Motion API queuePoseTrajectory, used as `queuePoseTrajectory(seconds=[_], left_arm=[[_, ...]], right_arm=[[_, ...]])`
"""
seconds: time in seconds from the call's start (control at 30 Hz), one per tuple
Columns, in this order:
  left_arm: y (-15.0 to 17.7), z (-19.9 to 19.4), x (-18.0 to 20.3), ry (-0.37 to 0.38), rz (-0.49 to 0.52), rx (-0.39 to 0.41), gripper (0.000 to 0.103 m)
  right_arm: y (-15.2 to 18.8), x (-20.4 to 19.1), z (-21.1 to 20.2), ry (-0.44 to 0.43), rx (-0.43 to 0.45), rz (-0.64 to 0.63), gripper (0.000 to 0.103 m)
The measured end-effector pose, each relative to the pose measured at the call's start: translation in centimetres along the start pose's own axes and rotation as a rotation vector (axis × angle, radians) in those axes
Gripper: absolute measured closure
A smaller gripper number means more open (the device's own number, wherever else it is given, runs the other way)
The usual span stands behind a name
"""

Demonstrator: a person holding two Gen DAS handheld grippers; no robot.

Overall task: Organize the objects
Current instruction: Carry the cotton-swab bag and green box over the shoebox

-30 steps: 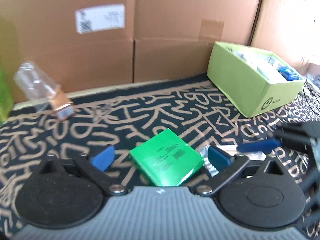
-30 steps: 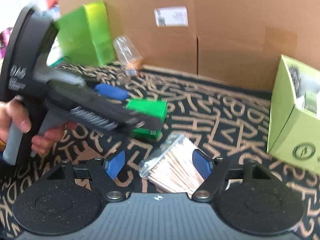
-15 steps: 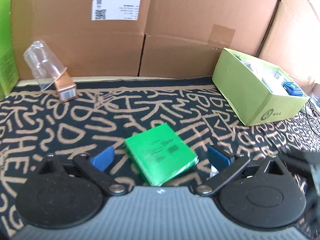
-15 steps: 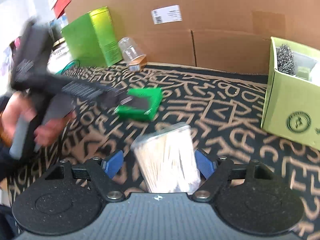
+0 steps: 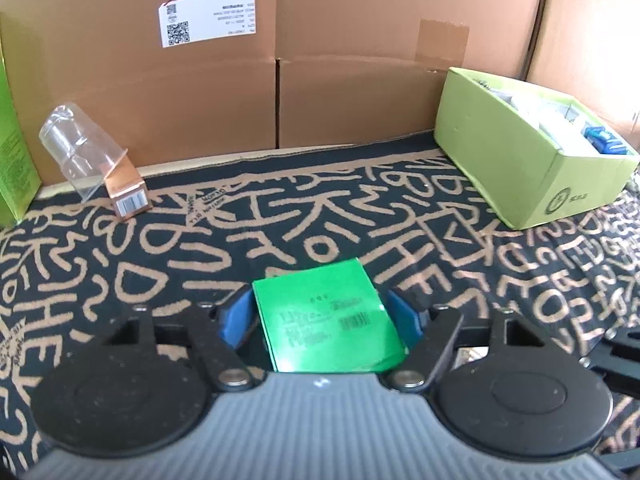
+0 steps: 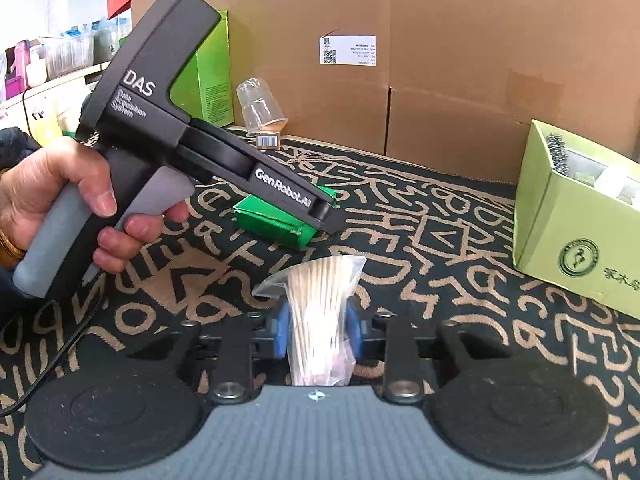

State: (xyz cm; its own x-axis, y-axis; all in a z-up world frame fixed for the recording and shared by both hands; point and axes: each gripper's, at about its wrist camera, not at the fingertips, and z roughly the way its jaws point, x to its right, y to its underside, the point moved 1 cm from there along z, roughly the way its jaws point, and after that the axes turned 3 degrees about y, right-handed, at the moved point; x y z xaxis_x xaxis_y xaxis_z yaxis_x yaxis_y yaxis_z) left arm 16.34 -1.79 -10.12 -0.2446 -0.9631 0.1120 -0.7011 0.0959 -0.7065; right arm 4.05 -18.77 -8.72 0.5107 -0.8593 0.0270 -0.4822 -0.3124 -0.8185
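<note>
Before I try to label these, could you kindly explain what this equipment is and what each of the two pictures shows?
No robot here: a person holds a pistol-grip tool with tongs in each hand, and a fisheye camera on each looks forward along its fingers. The left tool's view shows the left tongs, which have just been closing, around a flat green box on the patterned cloth. The right tool's view shows the right tongs, also just closed in, pinching a clear bag of wooden sticks; the person's hand with the left tool is visible there too. Beyond lie a clear plastic cup, a small copper carton and an open light-green box holding other items.
</note>
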Motion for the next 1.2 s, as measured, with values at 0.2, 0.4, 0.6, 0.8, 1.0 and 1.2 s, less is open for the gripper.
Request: queuePoseTrajectory(seconds=[0.2,0.4,0.6,0.8,1.0,1.2], left_arm=[[-0.8,-2.7,2.1,0.084,0.024,0.045,0.036],[-4.1,-5.4,6.1,0.193,0.063,0.136,0.036],[-8.5,-5.7,11.3,0.254,0.121,0.193,0.037],[-12.7,-3.0,15.4,0.303,0.087,0.194,0.037],[-15.2,1.7,17.4,0.328,0.015,0.174,0.037],[-16.2,5.2,18.3,0.332,-0.004,0.157,0.037]], right_arm=[[-0.1,1.3,-2.3,0.037,0.044,0.066,0.076],[-1.1,5.4,-6.6,0.157,0.156,0.140,0.076],[-2.3,10.1,-9.5,0.312,0.254,0.210,0.076],[-3.6,14.6,-9.4,0.532,0.323,0.200,0.076],[-4.6,19.2,-6.1,0.677,0.306,0.194,0.076],[-4.9,22.6,-3.6,0.687,0.312,0.251,0.076]])
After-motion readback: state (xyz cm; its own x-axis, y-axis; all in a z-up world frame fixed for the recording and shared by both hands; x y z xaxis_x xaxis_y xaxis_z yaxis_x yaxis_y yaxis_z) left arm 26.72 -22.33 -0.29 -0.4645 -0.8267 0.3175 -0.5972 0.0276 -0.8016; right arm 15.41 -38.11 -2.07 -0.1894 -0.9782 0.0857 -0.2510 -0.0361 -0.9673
